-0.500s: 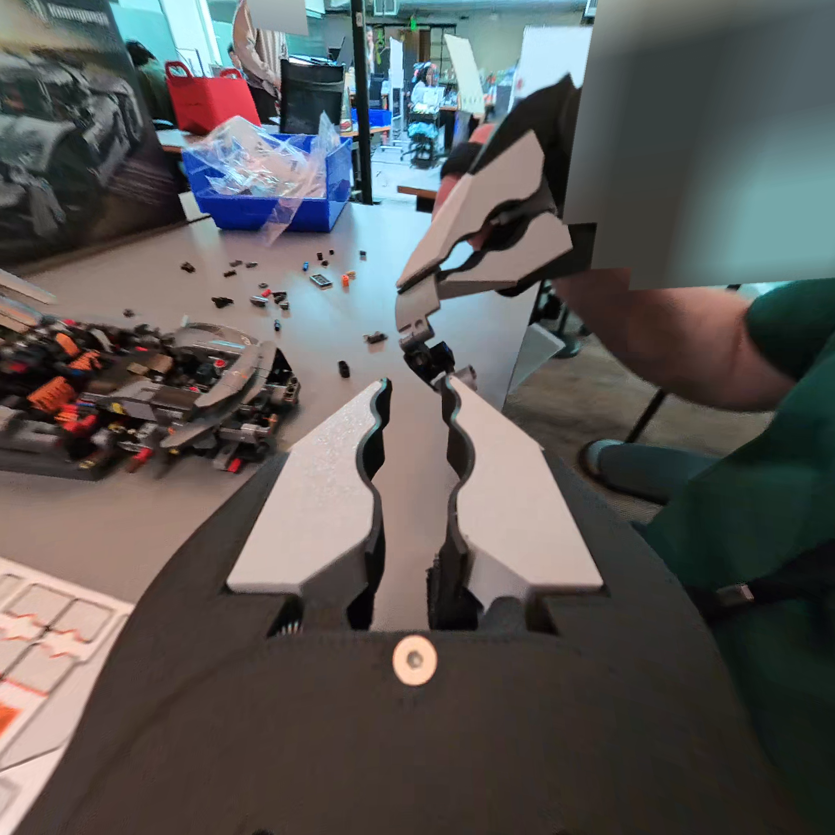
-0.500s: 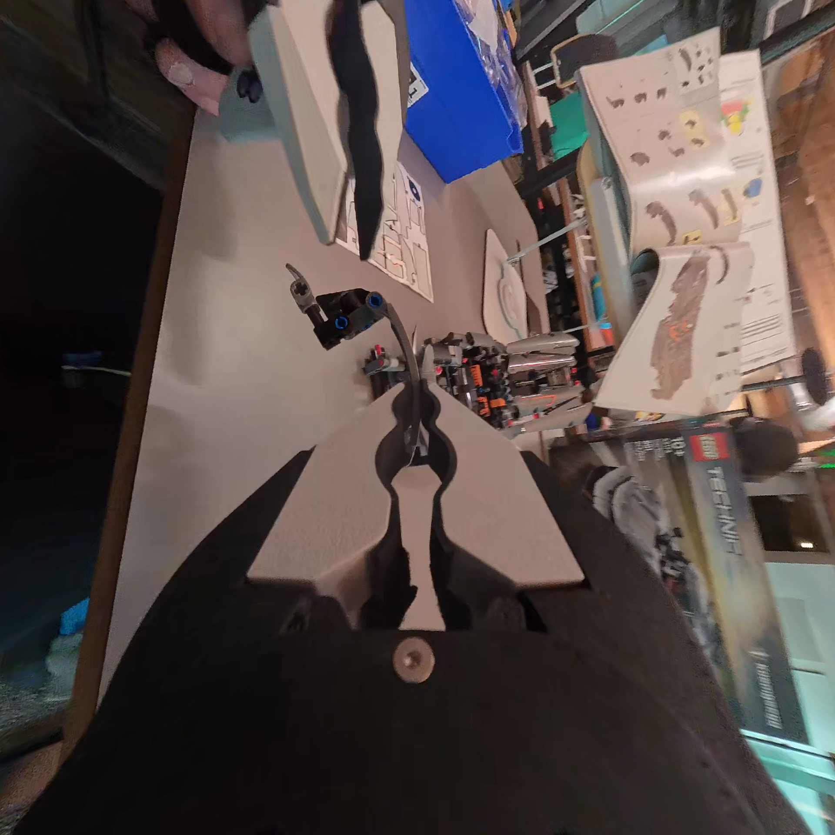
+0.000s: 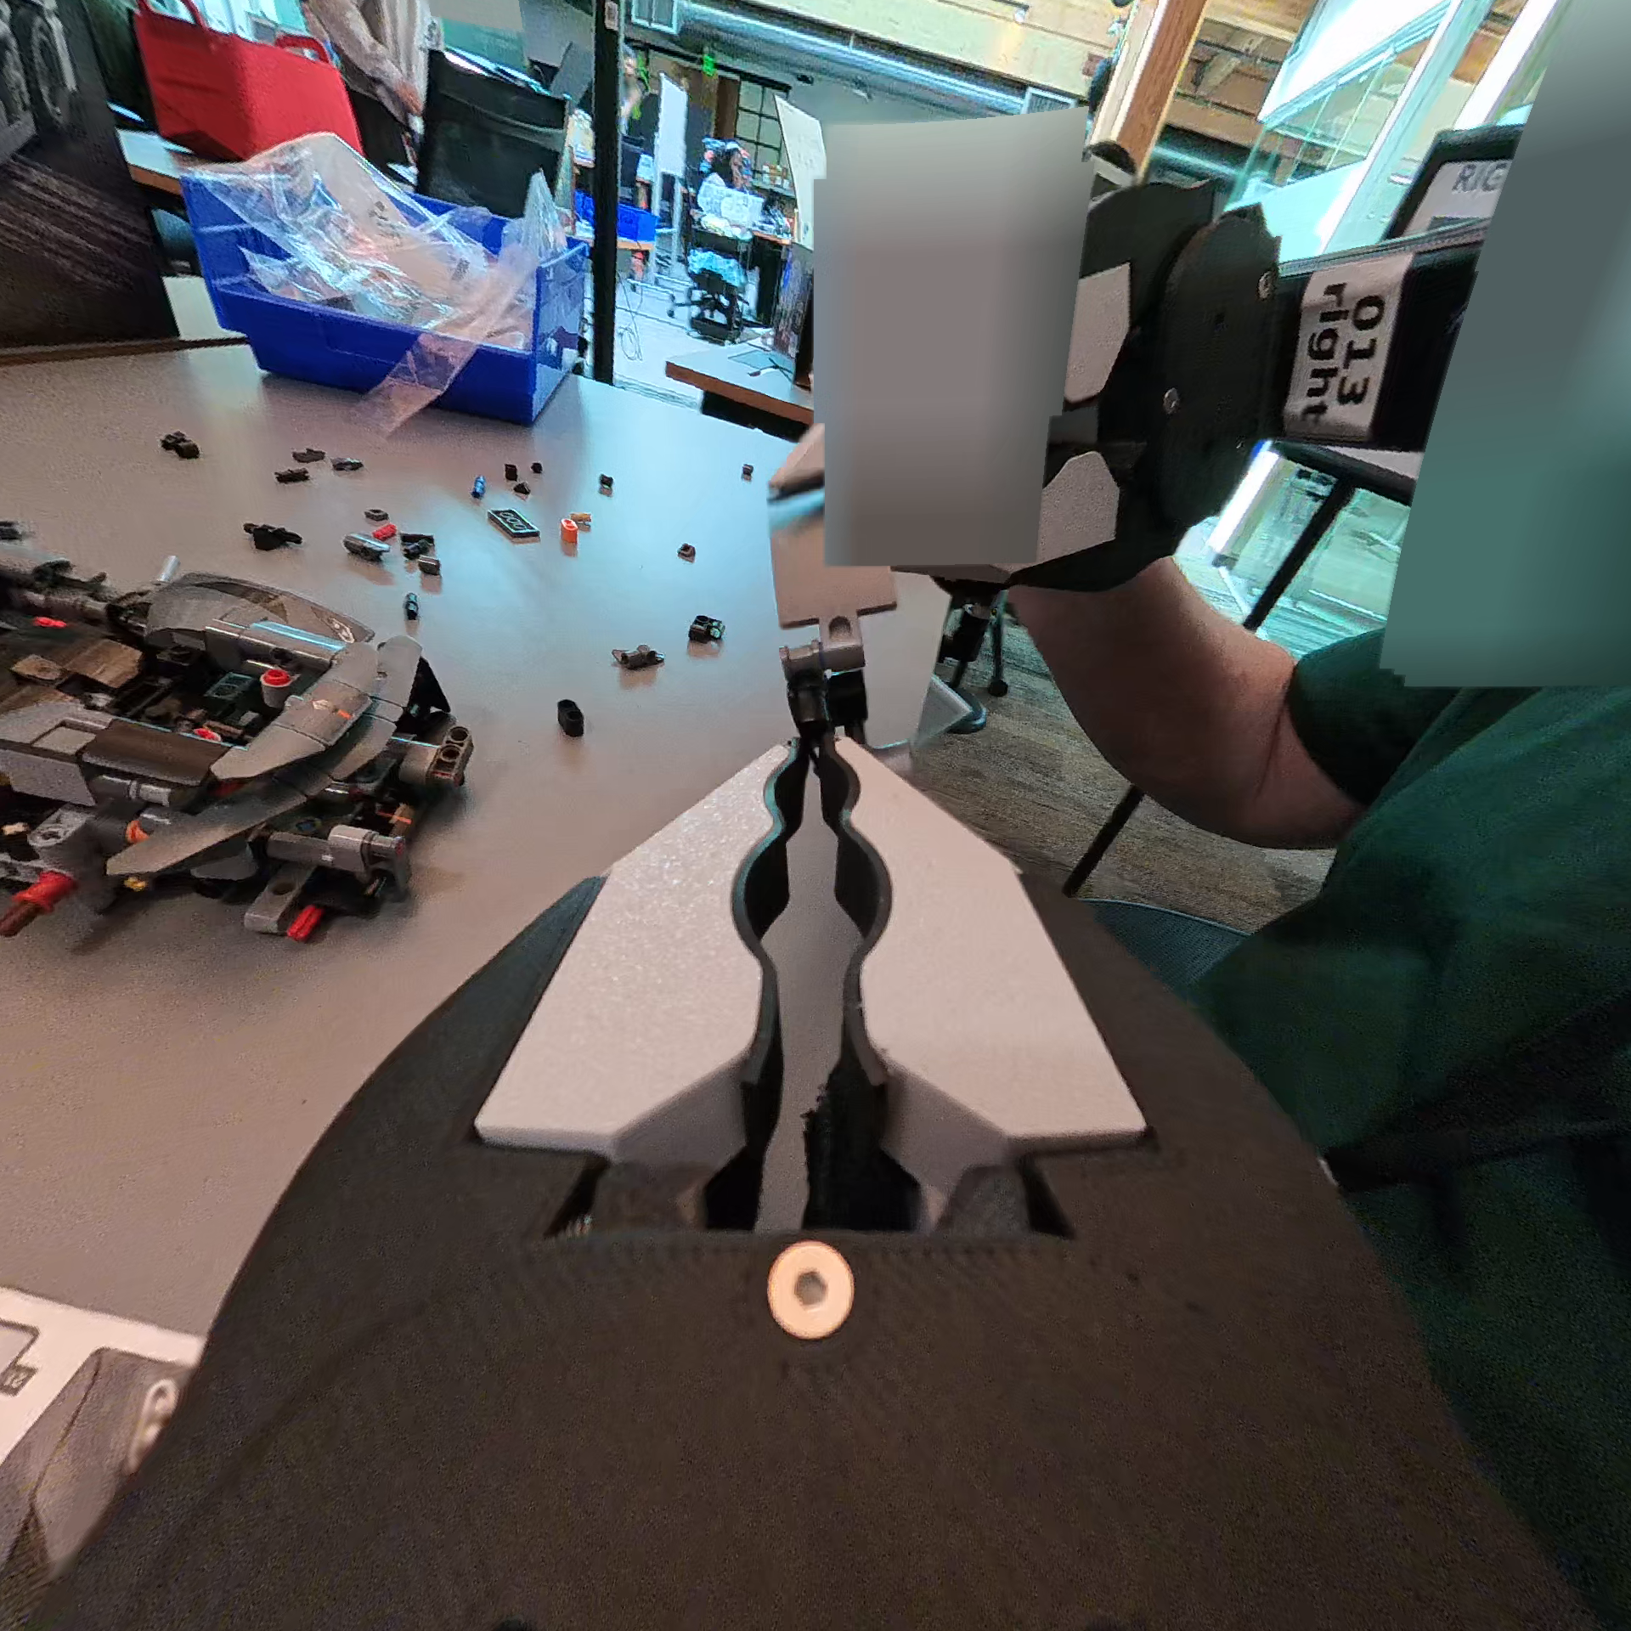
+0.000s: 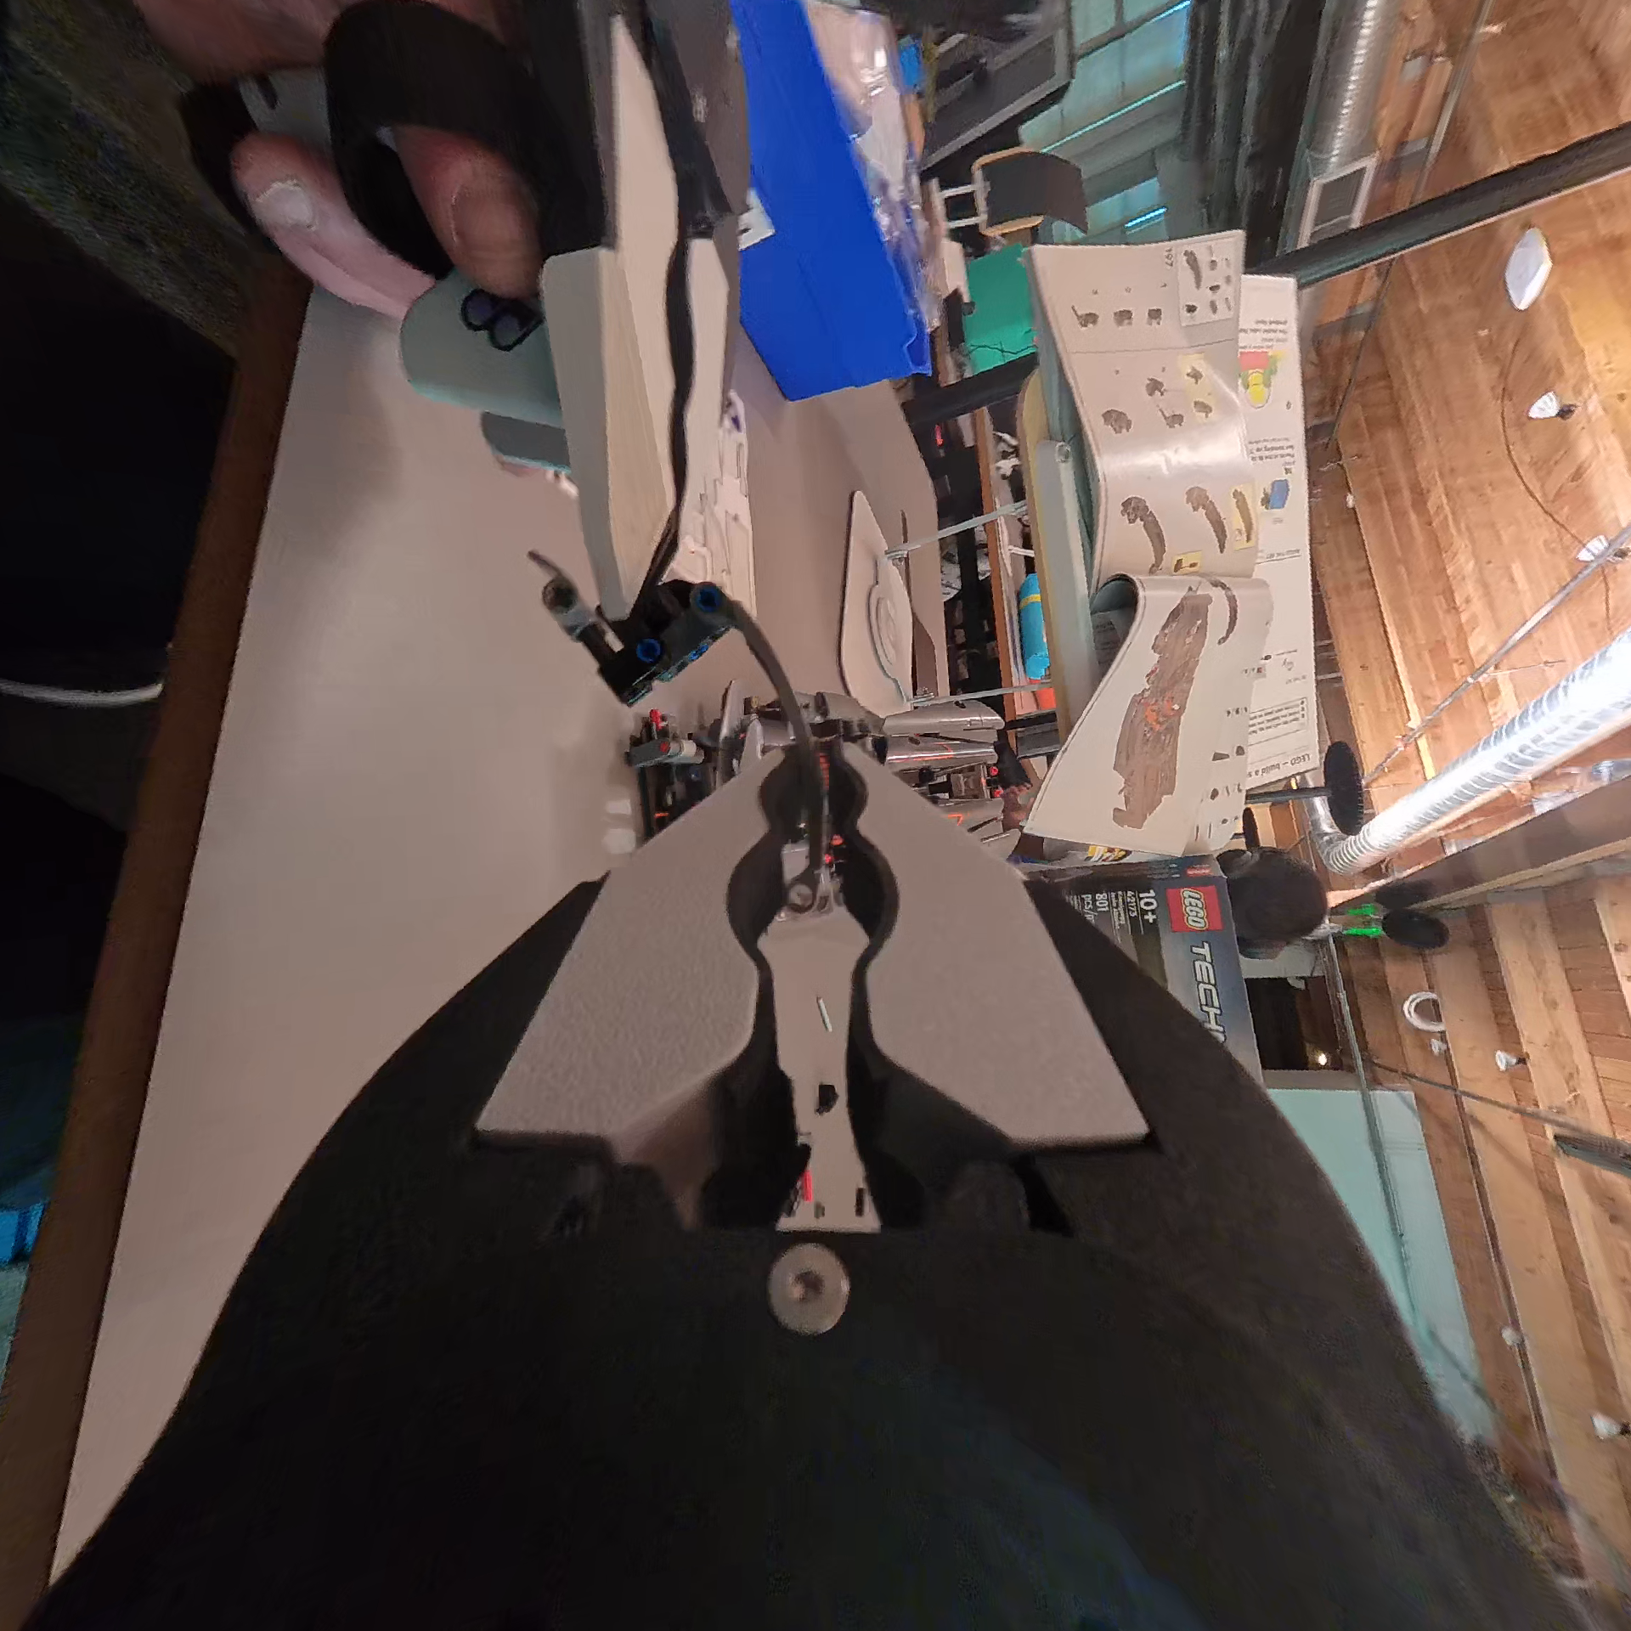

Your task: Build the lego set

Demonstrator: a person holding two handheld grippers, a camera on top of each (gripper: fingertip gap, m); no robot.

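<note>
Left gripper [image 3: 816, 750]: fingers drawn together at the tips on the black end of a small lego sub-assembly [image 3: 823, 684], held in the air over the near table edge. Right gripper [image 4: 807, 777]: fingers closed on the curved grey panel [image 4: 777, 671] of that same sub-assembly, so the piece is pinched from both ends between the two tools. The sub-assembly: black connector block with blue pins, light grey pin joint at one corner, thin arched panel running off the other. Judged light, rigid plastic, smooth and apt to twist in a pinch; the panel looks thin and the friction joints could pop apart under side load, so the black block seems the safer hold. Beyond, on the grey table [image 3: 529, 971]: partly built lego car [image 3: 229, 750] in dark grey with orange and red pins, lying flat, well apart from the held piece. Farther off: scattered loose pieces [image 3: 415, 529], blue bin [image 3: 371, 300] with clear bags, open instruction booklet [image 4: 1174, 529] propped upright.
</note>
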